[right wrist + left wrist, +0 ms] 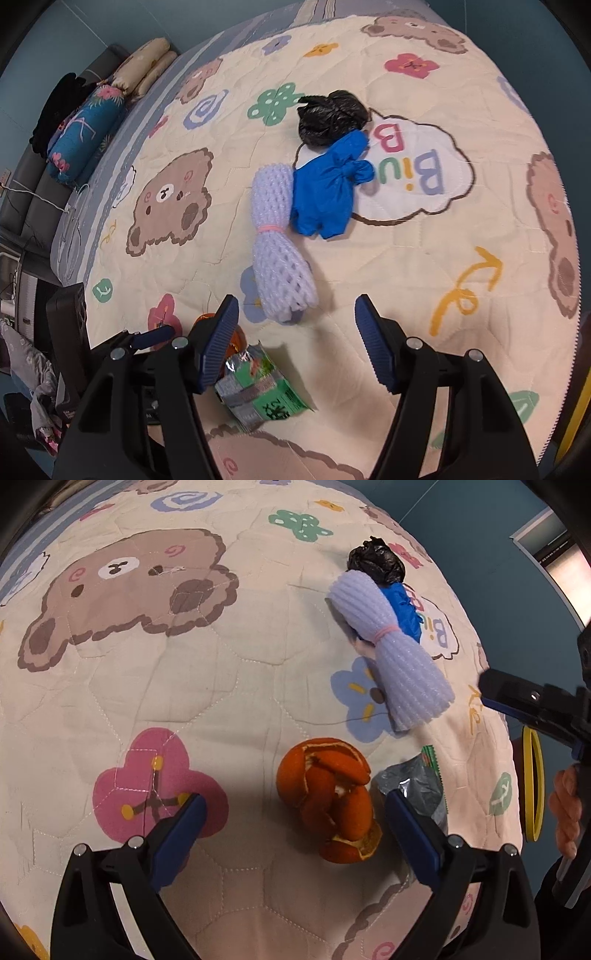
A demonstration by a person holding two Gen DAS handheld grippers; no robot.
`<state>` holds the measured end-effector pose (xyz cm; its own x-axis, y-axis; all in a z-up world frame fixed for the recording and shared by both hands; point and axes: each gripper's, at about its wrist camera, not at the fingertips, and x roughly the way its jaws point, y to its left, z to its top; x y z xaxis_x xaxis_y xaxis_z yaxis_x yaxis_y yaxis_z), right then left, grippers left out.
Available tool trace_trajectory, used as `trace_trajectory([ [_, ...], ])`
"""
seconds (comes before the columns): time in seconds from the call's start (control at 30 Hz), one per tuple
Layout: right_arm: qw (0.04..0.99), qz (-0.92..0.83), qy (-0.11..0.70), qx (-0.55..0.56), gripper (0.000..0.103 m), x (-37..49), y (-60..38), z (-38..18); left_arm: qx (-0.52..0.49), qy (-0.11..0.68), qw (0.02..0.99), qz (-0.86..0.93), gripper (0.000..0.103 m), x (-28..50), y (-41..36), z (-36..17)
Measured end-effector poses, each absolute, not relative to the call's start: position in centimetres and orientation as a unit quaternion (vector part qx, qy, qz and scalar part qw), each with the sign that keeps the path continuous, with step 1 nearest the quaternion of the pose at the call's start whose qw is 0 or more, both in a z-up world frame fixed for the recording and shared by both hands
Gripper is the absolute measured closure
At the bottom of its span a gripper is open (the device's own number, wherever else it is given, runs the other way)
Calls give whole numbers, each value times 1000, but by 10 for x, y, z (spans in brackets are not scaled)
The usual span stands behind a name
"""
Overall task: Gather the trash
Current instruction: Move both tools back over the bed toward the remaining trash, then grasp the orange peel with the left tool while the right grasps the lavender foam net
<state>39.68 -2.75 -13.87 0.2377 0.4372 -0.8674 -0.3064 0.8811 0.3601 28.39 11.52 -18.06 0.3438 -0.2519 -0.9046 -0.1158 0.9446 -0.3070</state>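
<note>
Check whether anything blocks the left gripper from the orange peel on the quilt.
Nothing visible does. The left gripper is open above the orange peel, which lies between its fingers with only bare quilt around. The snack wrapper lies right beside the peel, under the nearer finger.

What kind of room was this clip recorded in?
Most likely a bedroom. The trash lies on a bed covered by a quilt printed with bears and flowers, a pillow and a floral bolster sit at its far end, and a dark headboard runs behind them.
</note>
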Motion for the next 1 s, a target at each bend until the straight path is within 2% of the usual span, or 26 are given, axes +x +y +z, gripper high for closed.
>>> trace_trajectory([
  [0.37,773,228,591,35,48,416,6,-166,-152,569,806,-55,10,289,113,-187],
  [0.5,769,222,598,37,54,421,11,-176,-135,569,809,-54,11,290,107,-189],
  [0.6,768,225,599,29,61,423,16,-182,-124,570,810,-51,24,290,102,-189],
  [0.67,765,226,602,34,67,424,17,-186,-117,572,810,-61,40,290,98,-188],
  [0.7,764,226,603,35,72,424,17,-187,-113,574,808,-65,44,289,95,-187],
  [0.73,765,226,602,36,73,424,17,-189,-116,576,806,-72,54,289,94,-187],
  [0.83,767,233,597,38,77,422,17,-189,-119,578,804,-72,61,288,91,-184],
  [1.0,762,247,597,54,79,416,13,-185,-127,575,805,-75,67,285,96,-180],
])
